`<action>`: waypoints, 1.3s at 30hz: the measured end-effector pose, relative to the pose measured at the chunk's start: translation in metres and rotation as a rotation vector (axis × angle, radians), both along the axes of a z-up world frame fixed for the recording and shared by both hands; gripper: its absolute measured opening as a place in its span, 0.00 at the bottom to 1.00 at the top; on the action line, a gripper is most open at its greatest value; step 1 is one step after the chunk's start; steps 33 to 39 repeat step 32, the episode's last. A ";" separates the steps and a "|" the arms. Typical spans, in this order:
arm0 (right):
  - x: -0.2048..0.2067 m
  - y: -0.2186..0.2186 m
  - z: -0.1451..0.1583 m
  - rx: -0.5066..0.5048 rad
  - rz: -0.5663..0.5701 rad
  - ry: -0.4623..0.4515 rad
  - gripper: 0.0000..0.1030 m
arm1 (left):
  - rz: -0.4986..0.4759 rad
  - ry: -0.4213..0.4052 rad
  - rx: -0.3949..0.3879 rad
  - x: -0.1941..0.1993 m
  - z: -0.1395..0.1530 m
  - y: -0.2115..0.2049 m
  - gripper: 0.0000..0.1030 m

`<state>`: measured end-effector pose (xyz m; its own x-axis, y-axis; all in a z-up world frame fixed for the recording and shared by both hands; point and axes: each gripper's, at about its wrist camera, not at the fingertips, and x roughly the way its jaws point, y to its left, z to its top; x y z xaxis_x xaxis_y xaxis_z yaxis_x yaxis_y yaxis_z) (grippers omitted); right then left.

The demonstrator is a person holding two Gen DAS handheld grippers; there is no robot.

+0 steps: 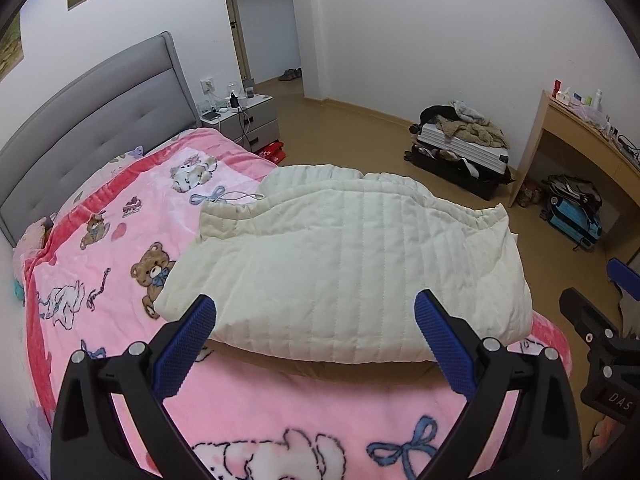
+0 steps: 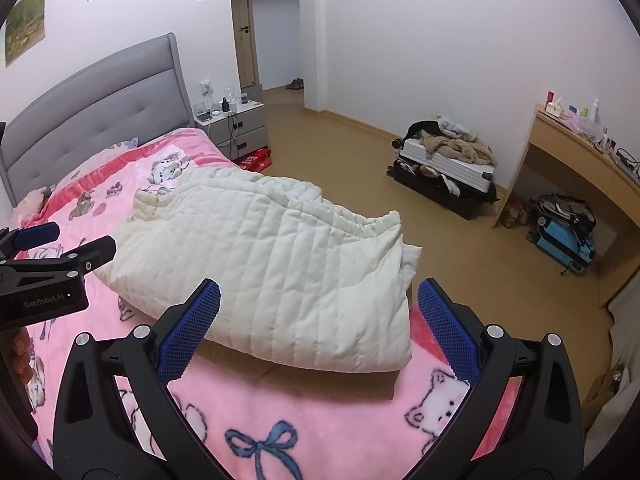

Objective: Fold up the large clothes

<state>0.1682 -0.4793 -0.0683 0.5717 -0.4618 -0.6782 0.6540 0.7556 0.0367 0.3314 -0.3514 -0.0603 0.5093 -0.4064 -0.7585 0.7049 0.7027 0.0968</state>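
Note:
A cream quilted garment [image 1: 340, 260] lies folded into a thick rectangular bundle on the pink cartoon blanket [image 1: 132, 208] of the bed. It also shows in the right wrist view [image 2: 272, 264]. My left gripper [image 1: 316, 308] is open and empty, held just above the bundle's near edge. My right gripper [image 2: 318, 296] is open and empty, over the bundle's near right part. The left gripper also shows at the left edge of the right wrist view [image 2: 68, 240]. The right gripper shows at the right edge of the left wrist view [image 1: 600, 296].
A grey headboard [image 1: 92, 120] and a bedside cabinet [image 1: 244, 116] with cables stand at the back left. On the floor are an open suitcase piled with clothes [image 1: 460, 148], a wooden desk [image 1: 580, 144] and a blue case [image 1: 572, 216]. The bed's right edge drops to the floor.

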 end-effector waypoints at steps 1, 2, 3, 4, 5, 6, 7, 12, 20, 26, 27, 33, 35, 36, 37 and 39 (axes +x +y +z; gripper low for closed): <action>0.000 0.000 0.000 -0.001 0.002 0.000 0.92 | -0.003 0.001 0.000 0.000 0.000 0.000 0.95; 0.001 0.000 0.001 -0.001 0.005 0.000 0.92 | -0.006 0.004 -0.001 -0.001 0.001 0.000 0.95; 0.001 0.001 0.001 -0.002 0.005 -0.001 0.92 | -0.008 0.006 -0.002 -0.001 0.001 -0.001 0.95; 0.001 0.002 0.001 -0.002 0.007 -0.002 0.92 | -0.010 0.009 -0.002 -0.001 0.001 -0.001 0.95; 0.001 0.002 0.002 -0.001 0.009 -0.002 0.92 | -0.012 0.012 -0.004 -0.001 0.001 0.000 0.95; 0.001 0.003 0.002 -0.003 0.007 -0.003 0.92 | -0.013 0.014 -0.003 -0.001 0.001 0.000 0.95; 0.001 0.003 0.003 -0.003 0.007 -0.003 0.92 | -0.014 0.015 0.000 -0.001 0.000 -0.001 0.95; 0.000 0.004 0.004 0.005 0.010 -0.006 0.92 | -0.024 0.029 -0.008 -0.002 0.000 -0.001 0.95; 0.001 0.007 0.007 0.017 0.017 -0.017 0.92 | -0.028 0.032 -0.001 -0.002 0.000 0.003 0.95; 0.002 0.008 0.007 0.023 0.027 -0.019 0.92 | -0.049 0.023 0.009 -0.005 0.001 0.003 0.95; 0.002 0.009 0.008 0.020 0.027 -0.018 0.92 | -0.048 0.023 0.008 -0.005 0.001 0.003 0.95; 0.001 0.011 0.010 0.025 0.034 -0.021 0.92 | -0.044 0.021 0.007 -0.005 0.001 0.002 0.95; 0.001 0.011 0.010 0.025 0.034 -0.021 0.92 | -0.044 0.021 0.007 -0.005 0.001 0.002 0.95; 0.001 0.011 0.010 0.025 0.034 -0.021 0.92 | -0.044 0.021 0.007 -0.005 0.001 0.002 0.95; 0.001 0.011 0.010 0.025 0.034 -0.021 0.92 | -0.044 0.021 0.007 -0.005 0.001 0.002 0.95; 0.001 0.011 0.010 0.025 0.034 -0.021 0.92 | -0.044 0.021 0.007 -0.005 0.001 0.002 0.95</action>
